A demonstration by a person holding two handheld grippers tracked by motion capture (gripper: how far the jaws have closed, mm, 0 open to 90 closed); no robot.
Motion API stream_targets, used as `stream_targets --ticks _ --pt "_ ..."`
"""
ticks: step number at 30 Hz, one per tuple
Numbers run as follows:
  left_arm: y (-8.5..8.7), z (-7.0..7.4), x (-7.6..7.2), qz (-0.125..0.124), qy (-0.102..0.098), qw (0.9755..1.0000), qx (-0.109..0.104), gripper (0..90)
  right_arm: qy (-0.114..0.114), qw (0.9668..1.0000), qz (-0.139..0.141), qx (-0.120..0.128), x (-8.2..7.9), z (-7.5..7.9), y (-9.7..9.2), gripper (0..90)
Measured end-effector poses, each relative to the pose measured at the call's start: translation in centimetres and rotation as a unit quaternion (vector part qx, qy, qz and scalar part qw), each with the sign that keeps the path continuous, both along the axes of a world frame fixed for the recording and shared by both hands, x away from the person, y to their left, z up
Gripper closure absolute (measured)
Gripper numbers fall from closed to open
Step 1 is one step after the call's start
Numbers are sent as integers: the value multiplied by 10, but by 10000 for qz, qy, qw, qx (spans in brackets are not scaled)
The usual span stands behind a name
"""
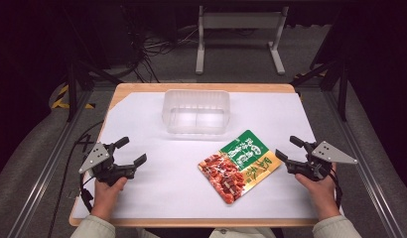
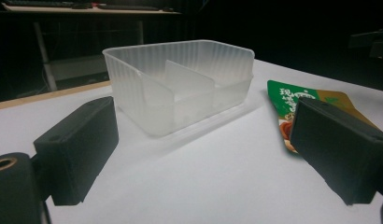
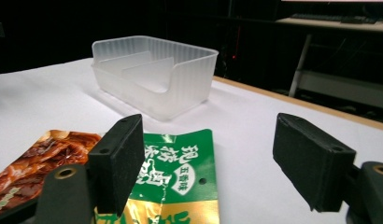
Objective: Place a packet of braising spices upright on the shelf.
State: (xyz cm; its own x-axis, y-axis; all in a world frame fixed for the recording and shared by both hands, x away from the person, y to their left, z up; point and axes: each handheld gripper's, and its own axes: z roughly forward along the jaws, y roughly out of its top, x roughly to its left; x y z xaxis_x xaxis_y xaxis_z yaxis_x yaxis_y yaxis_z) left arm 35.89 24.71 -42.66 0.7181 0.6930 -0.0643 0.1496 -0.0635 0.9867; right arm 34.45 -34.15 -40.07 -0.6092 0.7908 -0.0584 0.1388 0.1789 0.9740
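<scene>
- White sheeting covers most of the wooden tabletop (image 1: 142,106); bare wood shows along the far edge, at the far left corner and along the near edge. The near edge is partly cut off by the person's sleeves at the bottom of the high view.
- Translucent plastic container (image 1: 196,111) stands near the middle of the far edge, open side up. From above its inside is hard to read; the left claw view (image 2: 180,84) and right claw view (image 3: 154,77) show upright dividers inside it, though how many compartments they make I cannot tell.
- Snack pouch (image 1: 239,165) lies flat, right of centre and nearer the near edge than the container, well apart from it. It has a green top, a gold side and a picture of red-brown food. The printed characters are too small to read from above. In the left claw view (image 2: 292,100) one black jaw covers its lower part; in the right claw view (image 3: 180,172) a jaw hides its middle and the frame cuts its lower end.
- Left claw (image 1: 130,151), held in the left hand (image 1: 108,191) near the left edge, points toward the tabletop's middle, jaws spread wide with nothing between them.
- Right claw (image 1: 289,148), held in the right hand (image 1: 320,191) near the right edge, points at the pouch, just beside it, jaws wide apart and holding nothing.
</scene>
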Motion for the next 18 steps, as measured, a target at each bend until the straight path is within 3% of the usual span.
stream_targets --ticks 8,11,16,18 --pt "0 -2 1 -158 67 9999 -25 93 381 9992 107 50 14 8 16 278" --pt "0 -2 1 -138 62 9999 -23 93 409 9990 137 122 22 10 21 278" --pt "1 -3 1 -109 107 9999 -22 94 496 9988 25 35 31 12 29 268" --pt "2 -3 2 -160 132 9998 -45 94 709 9975 31 71 35 8 30 259"
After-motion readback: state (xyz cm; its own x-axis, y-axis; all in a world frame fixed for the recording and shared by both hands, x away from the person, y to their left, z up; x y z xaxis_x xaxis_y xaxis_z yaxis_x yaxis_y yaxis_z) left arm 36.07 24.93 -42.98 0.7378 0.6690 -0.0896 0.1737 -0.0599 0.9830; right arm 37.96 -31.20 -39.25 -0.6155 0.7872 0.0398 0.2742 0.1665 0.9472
